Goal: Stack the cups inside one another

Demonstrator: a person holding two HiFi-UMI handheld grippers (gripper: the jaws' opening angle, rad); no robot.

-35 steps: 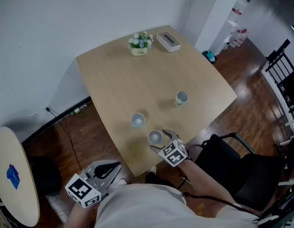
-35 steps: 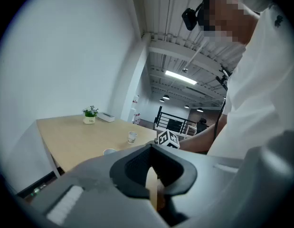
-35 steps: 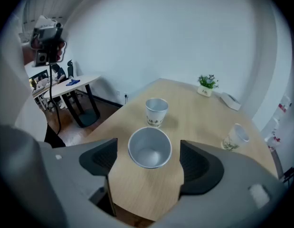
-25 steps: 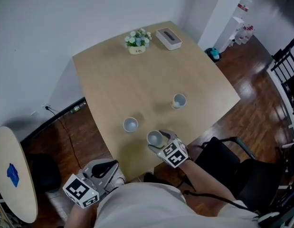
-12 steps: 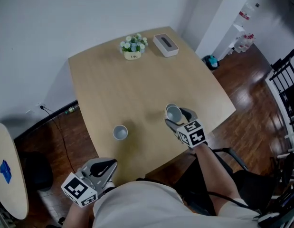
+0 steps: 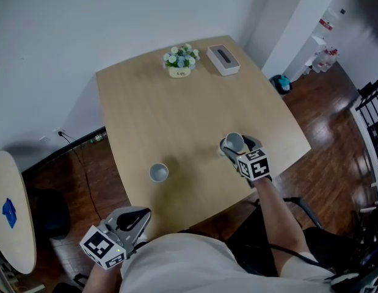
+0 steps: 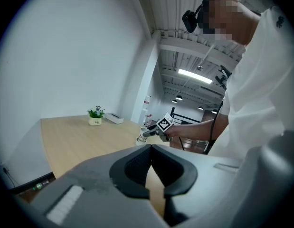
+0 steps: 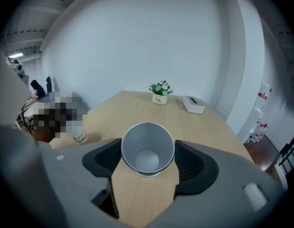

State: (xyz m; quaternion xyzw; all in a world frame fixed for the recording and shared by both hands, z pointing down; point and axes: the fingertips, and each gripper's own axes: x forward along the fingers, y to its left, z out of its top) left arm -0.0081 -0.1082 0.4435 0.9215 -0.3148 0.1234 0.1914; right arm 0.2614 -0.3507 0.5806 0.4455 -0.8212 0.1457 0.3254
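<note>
My right gripper (image 6: 234, 146) is shut on a white paper cup (image 6: 234, 141) over the right part of the wooden table (image 6: 176, 112). In the right gripper view the cup (image 8: 147, 148) sits upright between the pads, mouth toward the camera. A bit of another cup (image 7: 139, 142) shows right under the held cup (image 7: 143, 133) in the left gripper view; whether they touch I cannot tell. One more cup (image 6: 158, 172) stands alone near the front left edge, also seen as the cup (image 8: 79, 136). My left gripper (image 6: 137, 218) is shut and empty, off the table's front.
A small flower pot (image 6: 180, 60) and a white tissue box (image 6: 223, 60) stand at the table's far edge. A round side table (image 6: 11, 218) is at the left, a black chair (image 6: 308, 221) at the right, and a cable (image 6: 79, 145) lies on the wood floor.
My right gripper carried its cup from near the table's front edge to the right, over where the right-hand cup stood. The left gripper stayed shut by the front.
</note>
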